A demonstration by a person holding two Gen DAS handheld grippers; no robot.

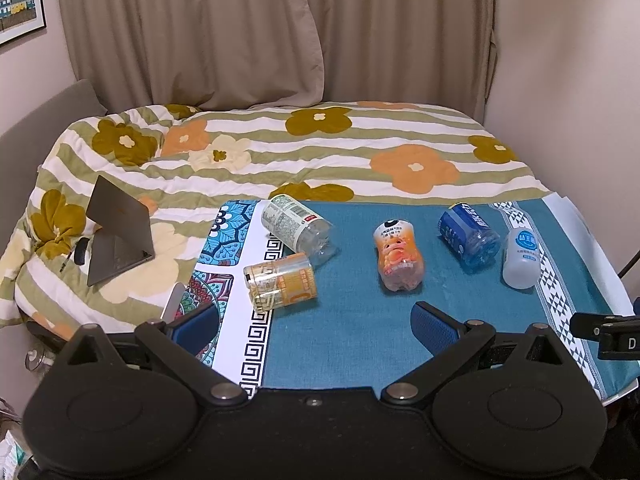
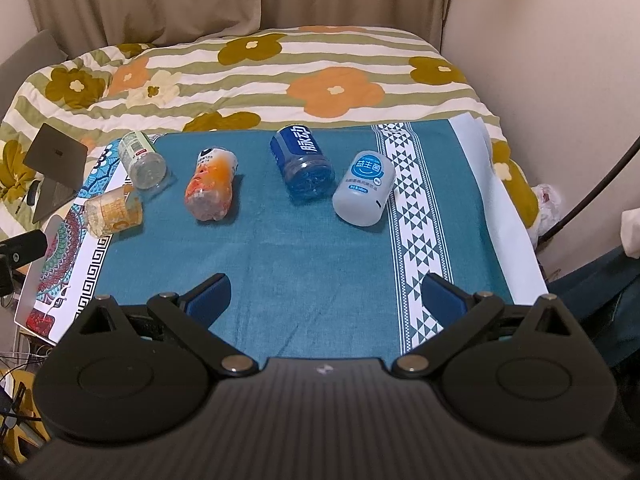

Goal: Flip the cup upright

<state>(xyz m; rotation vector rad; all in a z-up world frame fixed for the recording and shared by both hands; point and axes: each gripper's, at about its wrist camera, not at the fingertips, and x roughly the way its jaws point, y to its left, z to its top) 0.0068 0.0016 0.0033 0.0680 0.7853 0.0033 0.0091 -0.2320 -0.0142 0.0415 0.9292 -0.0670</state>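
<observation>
Several plastic cups lie on their sides on the teal cloth [image 1: 352,320] of the table. From left: a gold-labelled cup [image 1: 280,286] [image 2: 113,211], a clear green-labelled cup [image 1: 296,229] [image 2: 142,160], an orange cartoon cup [image 1: 398,255] [image 2: 210,185], a blue cup [image 1: 468,236] [image 2: 302,162] and a white cup [image 1: 520,258] [image 2: 363,188]. My left gripper [image 1: 314,326] is open and empty, near the front edge, closest to the gold cup. My right gripper [image 2: 326,296] is open and empty, in front of the blue and white cups.
A flowered quilt [image 1: 280,148] covers the bed behind the table. A grey laptop [image 1: 118,232] stands tent-wise on it at the left. Curtains [image 1: 280,28] and a wall close the back and right. A patterned mat [image 1: 236,280] lies at the table's left edge.
</observation>
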